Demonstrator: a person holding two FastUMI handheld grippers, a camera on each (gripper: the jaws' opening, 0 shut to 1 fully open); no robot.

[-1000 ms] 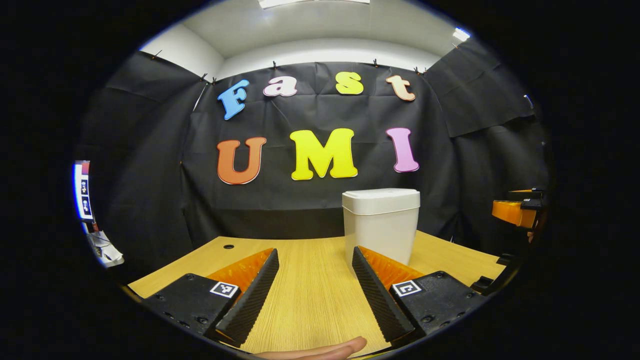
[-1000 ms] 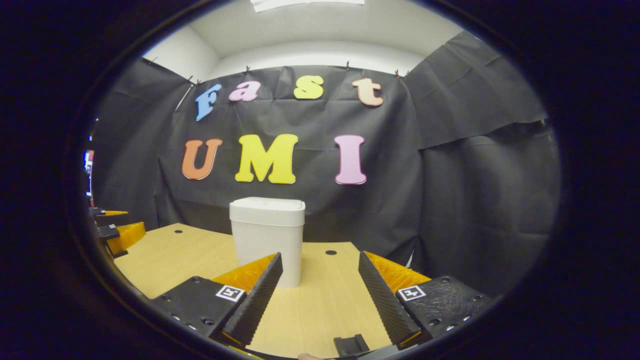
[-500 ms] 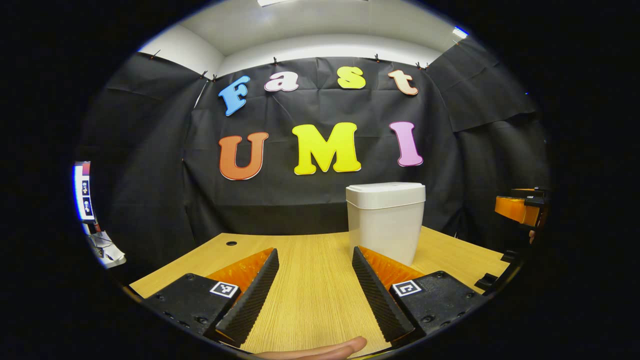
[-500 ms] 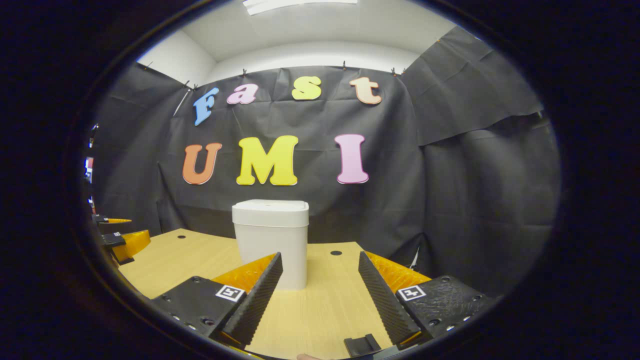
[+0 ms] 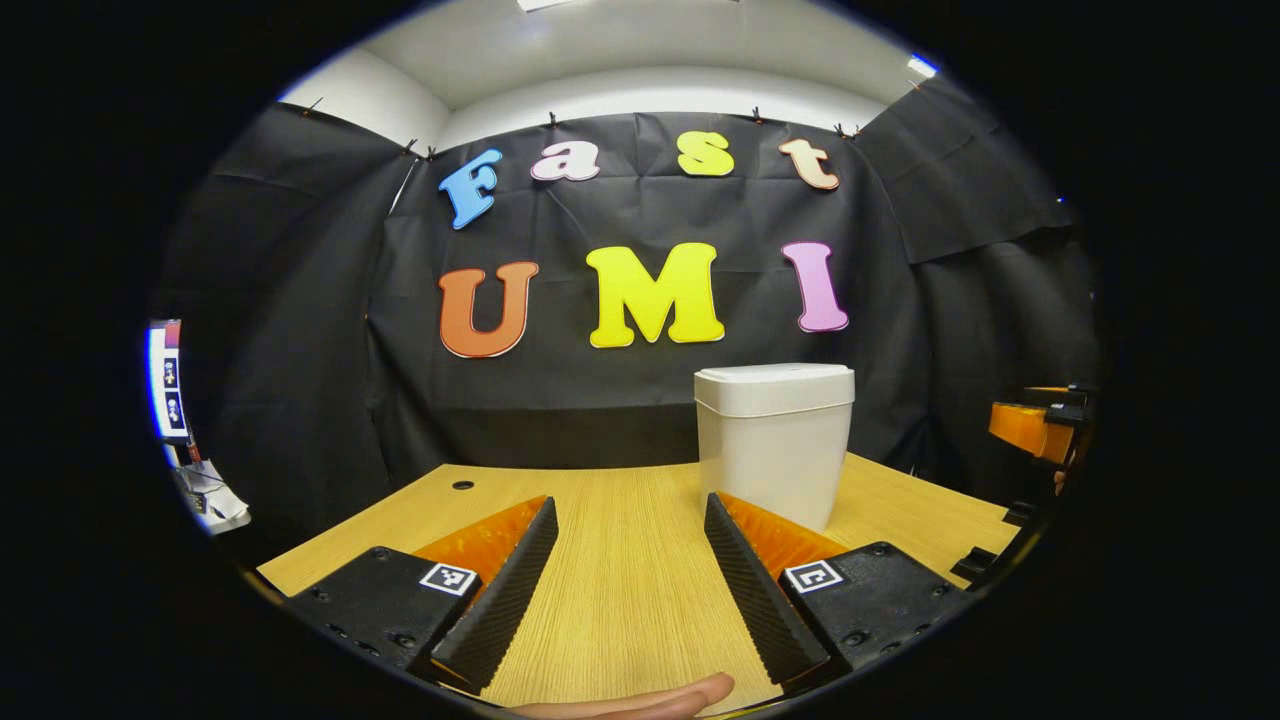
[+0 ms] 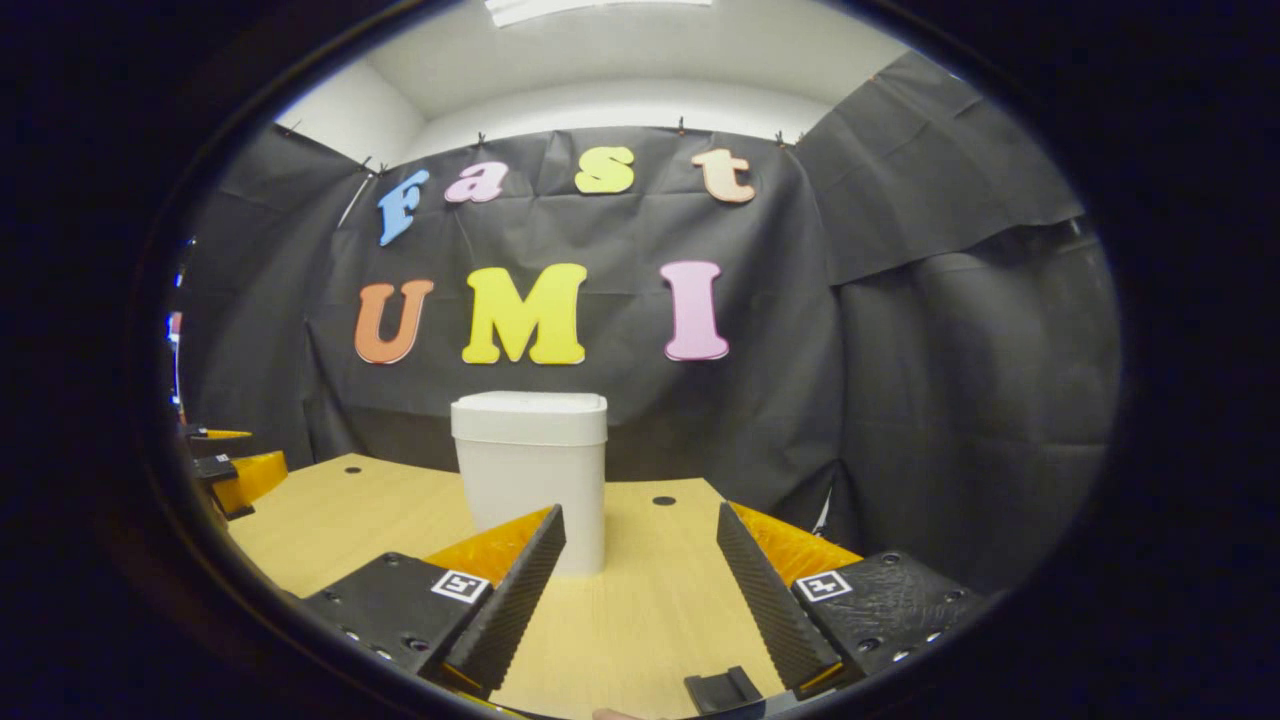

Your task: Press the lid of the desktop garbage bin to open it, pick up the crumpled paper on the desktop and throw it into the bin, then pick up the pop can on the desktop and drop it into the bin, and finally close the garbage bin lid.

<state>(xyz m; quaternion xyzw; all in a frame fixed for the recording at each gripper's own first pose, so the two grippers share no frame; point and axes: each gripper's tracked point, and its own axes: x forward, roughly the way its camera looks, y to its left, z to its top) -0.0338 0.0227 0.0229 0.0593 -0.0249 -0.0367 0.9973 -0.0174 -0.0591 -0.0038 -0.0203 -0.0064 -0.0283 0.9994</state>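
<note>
Holding nothing, both the left gripper [image 5: 628,520] and right gripper [image 6: 640,525] stood wide open; the closed bin [image 5: 772,440] sat at one o'clock. An off-centre press could tip it.

Left gripper [image 5: 630,510] low over wooden desktop [image 5: 620,600], fingers spread, nothing between. White garbage bin [image 5: 772,445] upright, far right, lid [image 5: 775,388] closed. Right gripper [image 5: 1040,425] at far right edge. Fingertip [image 5: 650,697] at near edge.

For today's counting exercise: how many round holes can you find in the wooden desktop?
2. One hole lies near the desktop's far left corner; the other hole lies just right of the white bin. More may be hidden.
</note>
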